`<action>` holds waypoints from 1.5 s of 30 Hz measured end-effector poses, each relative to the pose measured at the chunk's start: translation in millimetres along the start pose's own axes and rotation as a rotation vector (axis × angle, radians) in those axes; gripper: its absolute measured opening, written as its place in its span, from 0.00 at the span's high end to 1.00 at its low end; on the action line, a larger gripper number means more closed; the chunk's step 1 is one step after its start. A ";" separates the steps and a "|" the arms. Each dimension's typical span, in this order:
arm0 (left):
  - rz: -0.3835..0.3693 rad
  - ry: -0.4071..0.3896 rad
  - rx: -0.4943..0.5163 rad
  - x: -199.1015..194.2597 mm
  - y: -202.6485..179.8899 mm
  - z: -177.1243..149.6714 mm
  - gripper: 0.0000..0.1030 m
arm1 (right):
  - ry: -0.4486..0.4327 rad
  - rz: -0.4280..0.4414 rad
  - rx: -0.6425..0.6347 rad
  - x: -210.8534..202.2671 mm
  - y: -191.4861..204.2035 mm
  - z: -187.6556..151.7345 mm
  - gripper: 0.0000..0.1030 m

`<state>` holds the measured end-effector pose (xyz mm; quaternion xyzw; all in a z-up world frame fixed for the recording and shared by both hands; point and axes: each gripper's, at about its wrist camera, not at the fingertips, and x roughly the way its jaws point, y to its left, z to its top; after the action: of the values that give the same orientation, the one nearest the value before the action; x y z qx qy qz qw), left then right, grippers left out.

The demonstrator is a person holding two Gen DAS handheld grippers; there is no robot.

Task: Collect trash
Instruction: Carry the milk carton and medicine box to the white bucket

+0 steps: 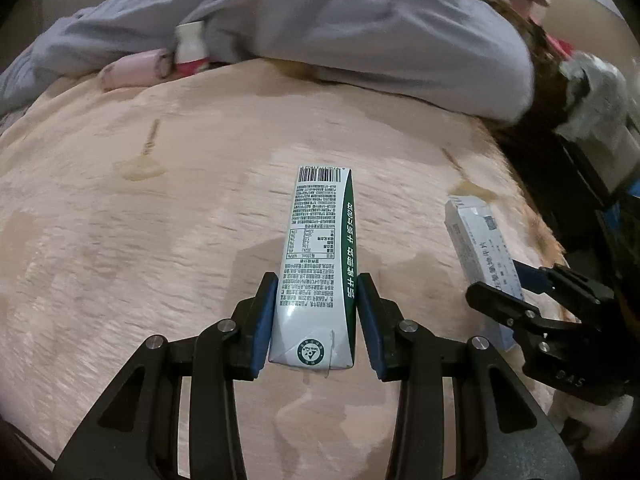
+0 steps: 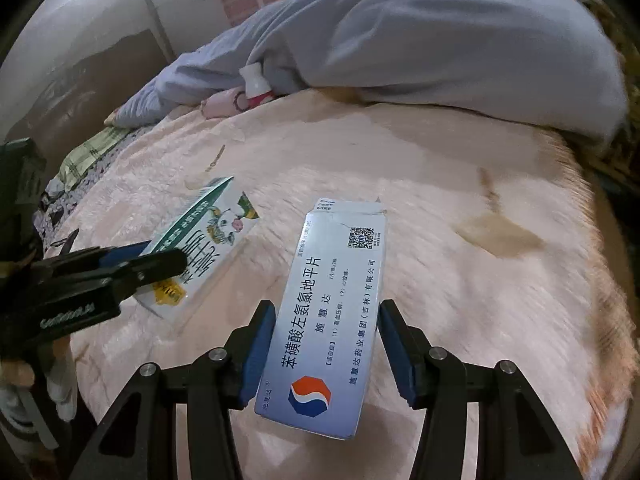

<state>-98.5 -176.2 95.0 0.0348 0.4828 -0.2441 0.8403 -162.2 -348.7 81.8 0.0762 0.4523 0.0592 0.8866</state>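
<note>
A green-and-white milk carton [image 1: 316,240] sticks out lengthwise between the blue pads of my left gripper [image 1: 316,280], which is shut on its lower part; it hangs above the pink blanket [image 1: 120,240]. In the right wrist view the same carton [image 2: 216,236] shows a cow picture, with the left gripper [image 2: 160,258] clamped on it. My right gripper [image 2: 327,308] is shut on a white-and-blue medicine box [image 2: 340,264] with a red-and-blue logo, also held off the blanket. The left wrist view shows that box [image 1: 476,240] and the right gripper [image 1: 520,292] at the right.
A bulky grey-lilac quilt [image 1: 360,32] lies across the far side of the bed. A pink pouch [image 1: 132,70] and a white bottle [image 1: 190,42] are tucked at its edge. Brownish stains [image 1: 138,168] mark the blanket. The bed's edge falls off at the right [image 2: 600,280].
</note>
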 end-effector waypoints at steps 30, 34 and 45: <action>-0.159 -0.007 0.326 -0.4 -237.7 -30.4 0.64 | -0.130 -0.262 0.249 -170.1 -162.7 -111.8 0.50; -0.173 0.000 0.354 4.4 -262.1 -32.9 0.64 | -0.118 -0.281 0.295 -172.1 -185.7 -123.8 0.50; -0.184 0.019 0.394 19.4 -289.9 -37.5 0.64 | -0.112 -0.282 0.389 -171.2 -224.9 -148.6 0.50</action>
<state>-249.0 -427.2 110.4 0.1564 0.4350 -0.4091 0.7868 -374.6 -587.1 89.1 0.1848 0.4114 -0.1579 0.8784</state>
